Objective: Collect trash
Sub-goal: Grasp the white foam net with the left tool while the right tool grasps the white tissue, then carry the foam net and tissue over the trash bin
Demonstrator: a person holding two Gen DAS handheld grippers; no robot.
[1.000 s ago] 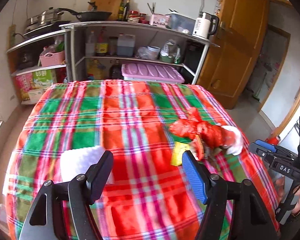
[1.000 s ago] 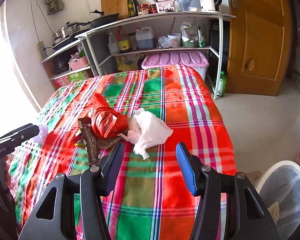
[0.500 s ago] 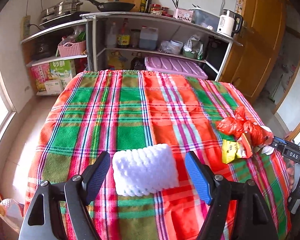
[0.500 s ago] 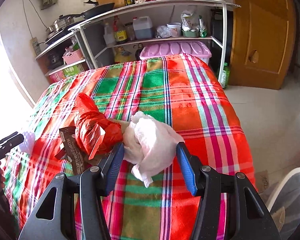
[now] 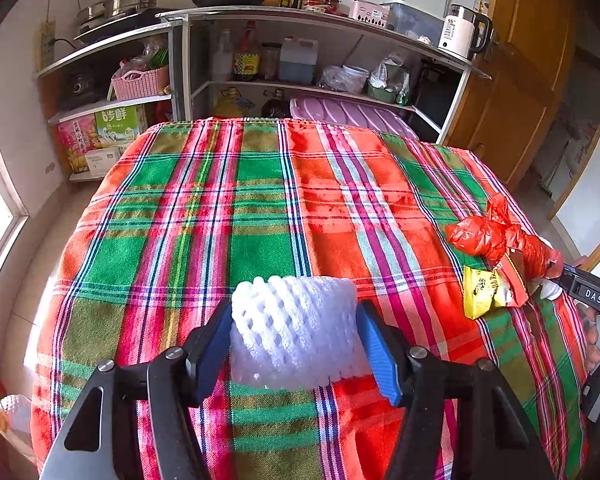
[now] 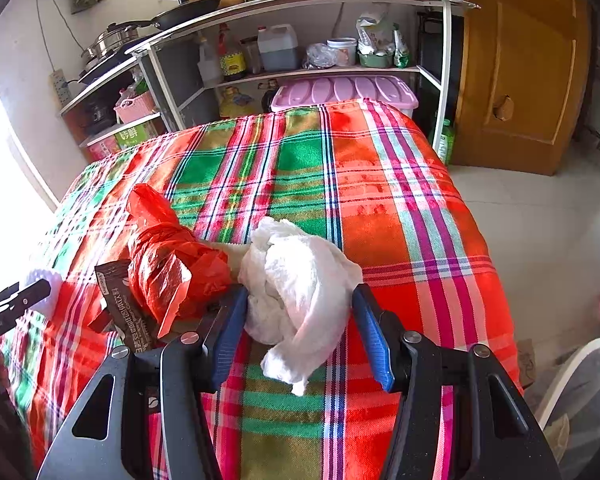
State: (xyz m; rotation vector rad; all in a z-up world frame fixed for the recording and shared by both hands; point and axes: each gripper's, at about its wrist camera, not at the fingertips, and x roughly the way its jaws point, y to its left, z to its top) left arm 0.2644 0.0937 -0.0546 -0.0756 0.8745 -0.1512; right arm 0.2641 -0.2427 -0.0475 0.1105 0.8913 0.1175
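My left gripper (image 5: 294, 340) is open, its blue pads on either side of a white foam fruit net (image 5: 294, 330) lying on the plaid tablecloth (image 5: 260, 208). My right gripper (image 6: 298, 328) is open around a crumpled white tissue (image 6: 296, 280). Just left of the tissue lie a red plastic bag (image 6: 172, 264) and a brown wrapper (image 6: 120, 304). In the left wrist view the red bag (image 5: 496, 236) and a yellow wrapper (image 5: 480, 290) sit at the table's right edge, next to the right gripper's body (image 5: 588, 292).
Metal shelves (image 5: 300, 60) with bottles, pans and a kettle stand behind the table. A pink-lidded bin (image 6: 344, 92) sits under them. A wooden door (image 6: 520, 72) is at the right. A white bin (image 6: 576, 396) stands on the floor at the lower right.
Both grippers moved forward. The left one swung left from the trash pile and now straddles the foam net. The right one closed in so the tissue lies between its fingers.
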